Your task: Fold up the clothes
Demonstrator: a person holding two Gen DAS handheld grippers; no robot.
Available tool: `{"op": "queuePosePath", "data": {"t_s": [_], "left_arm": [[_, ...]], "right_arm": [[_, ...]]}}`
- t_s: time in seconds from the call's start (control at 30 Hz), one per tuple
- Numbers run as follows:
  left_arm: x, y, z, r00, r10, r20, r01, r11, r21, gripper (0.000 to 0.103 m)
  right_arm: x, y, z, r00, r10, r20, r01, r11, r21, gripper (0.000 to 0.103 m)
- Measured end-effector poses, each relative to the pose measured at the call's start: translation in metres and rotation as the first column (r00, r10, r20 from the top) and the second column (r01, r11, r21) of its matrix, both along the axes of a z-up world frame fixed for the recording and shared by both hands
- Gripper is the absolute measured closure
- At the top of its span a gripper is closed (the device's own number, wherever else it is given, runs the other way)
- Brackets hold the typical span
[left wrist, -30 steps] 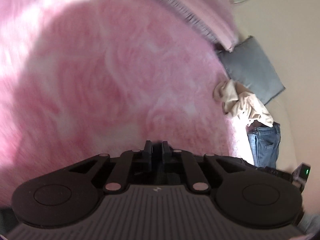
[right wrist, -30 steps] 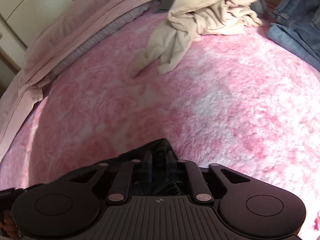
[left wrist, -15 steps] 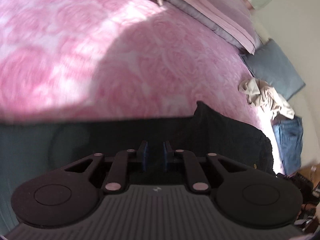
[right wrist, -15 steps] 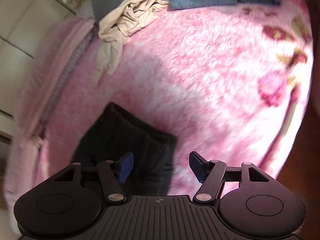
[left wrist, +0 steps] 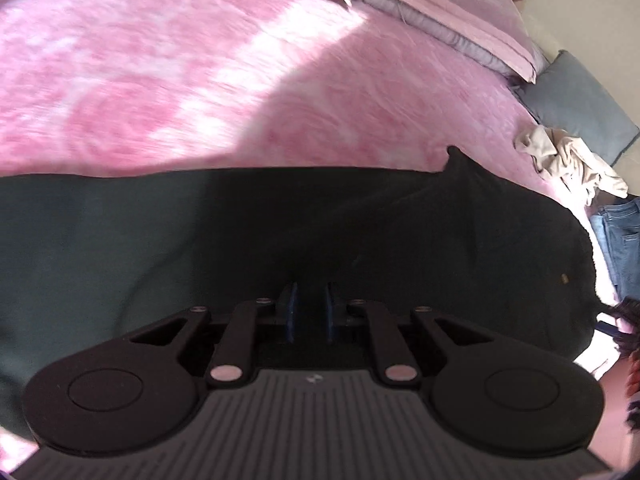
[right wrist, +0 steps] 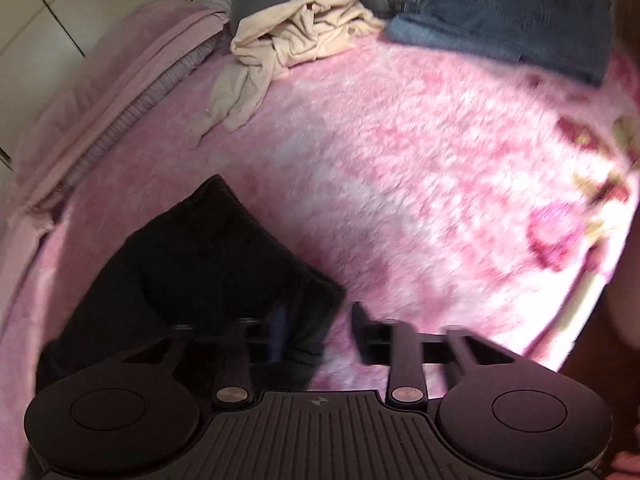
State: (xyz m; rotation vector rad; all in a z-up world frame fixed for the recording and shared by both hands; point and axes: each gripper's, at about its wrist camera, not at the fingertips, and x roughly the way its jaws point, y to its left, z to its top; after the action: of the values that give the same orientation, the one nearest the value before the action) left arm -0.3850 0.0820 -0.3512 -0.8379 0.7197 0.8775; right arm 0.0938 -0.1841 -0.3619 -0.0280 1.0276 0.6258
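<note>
- The black garment (left wrist: 360, 236) lies spread on the pink fleece blanket (left wrist: 168, 80) of the bed; in the left wrist view it stretches from the left edge to the right, one corner peaked up at its far right end
- The left tool (left wrist: 311, 316) points down over this garment; its blue pads (left wrist: 291, 314) stand close together with a narrow gap, and whether cloth is pinched between them I cannot tell, the fabric there being too dark
- The right tool (right wrist: 318, 334) hangs over the garment's near corner (right wrist: 192, 280); its jaws are apart and closing; the left finger is over the black cloth, the right finger over bare blanket (right wrist: 400, 168); the pads do not press on anything
- A crumpled beige garment (right wrist: 296, 36) lies at the far side of the bed, just beside folded blue jeans (right wrist: 504, 12); a grey pillow (left wrist: 576, 108) lies behind the beige one
- Folded pink bedding (left wrist: 440, 12) sits along the head of the bed
</note>
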Motion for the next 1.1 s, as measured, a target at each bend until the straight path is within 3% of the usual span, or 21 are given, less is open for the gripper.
{"op": "queuePosePath", "data": {"t_s": [0.13,0.2,0.27,0.33,0.4,0.43,0.53,0.6,0.67,0.77,0.83,0.93,1.0,1.1], "left_arm": [[-0.038,-0.012,0.009,1.0,0.021,-0.021,-0.019,0.997,0.077,0.093],[-0.053,-0.014,0.002,0.999,-0.008,-0.037,0.012,0.993,0.12,0.093],[-0.07,-0.015,-0.011,0.998,-0.028,-0.048,0.036,0.986,0.16,0.092],[-0.095,-0.014,-0.021,0.999,-0.016,-0.043,0.025,0.976,0.217,0.098],[-0.124,-0.013,-0.028,0.999,0.008,-0.035,0.002,0.964,0.266,0.1],[-0.141,-0.012,-0.03,0.999,0.027,-0.028,-0.018,0.958,0.286,0.1],[-0.189,-0.008,-0.032,0.986,0.156,-0.055,-0.131,0.937,0.323,0.1],[-0.217,-0.004,-0.029,0.967,0.249,-0.052,-0.22,0.92,0.325,0.101],[-0.222,-0.004,-0.018,0.96,0.278,-0.02,-0.255,0.906,0.337,0.101],[-0.201,-0.011,-0.007,0.982,0.187,0.021,-0.179,0.892,0.415,0.099],[-0.186,-0.014,-0.019,0.992,0.13,0.005,-0.118,0.884,0.452,0.099],[-0.196,-0.019,-0.042,0.985,0.172,0.013,-0.158,0.871,0.465,0.099],[-0.209,-0.026,-0.046,0.972,0.236,0.022,-0.219,0.858,0.464,0.1],[-0.231,-0.041,-0.035,0.931,0.365,0.016,-0.333,0.828,0.452,0.101]], "right_arm": [[-0.048,0.009,0.031,0.976,0.087,0.199,-0.077,0.995,-0.059,0.047],[-0.083,0.021,0.038,0.952,0.193,0.239,-0.186,0.981,-0.052,0.047],[-0.128,0.043,0.027,0.903,0.353,0.245,-0.355,0.934,-0.038,0.047],[-0.17,0.063,0.003,0.826,0.496,0.267,-0.493,0.866,-0.085,0.047],[-0.194,0.064,-0.023,0.766,0.546,0.34,-0.519,0.837,-0.175,0.048],[-0.197,0.059,-0.03,0.75,0.547,0.373,-0.524,0.835,-0.17,0.048],[-0.195,0.051,-0.026,0.758,0.532,0.377,-0.521,0.842,-0.139,0.048],[-0.196,0.052,-0.012,0.779,0.494,0.386,-0.473,0.867,-0.156,0.048],[-0.201,0.056,0.003,0.794,0.459,0.399,-0.45,0.885,-0.121,0.048],[-0.223,0.08,0.012,0.745,0.49,0.453,-0.526,0.849,-0.053,0.048],[-0.243,0.104,-0.002,0.691,0.549,0.471,-0.583,0.808,-0.087,0.048],[-0.257,0.109,-0.036,0.662,0.598,0.452,-0.601,0.784,-0.158,0.048],[-0.258,0.093,-0.048,0.673,0.585,0.453,-0.591,0.793,-0.146,0.048],[-0.255,0.068,-0.039,0.725,0.536,0.433,-0.556,0.826,-0.093,0.048]]}}
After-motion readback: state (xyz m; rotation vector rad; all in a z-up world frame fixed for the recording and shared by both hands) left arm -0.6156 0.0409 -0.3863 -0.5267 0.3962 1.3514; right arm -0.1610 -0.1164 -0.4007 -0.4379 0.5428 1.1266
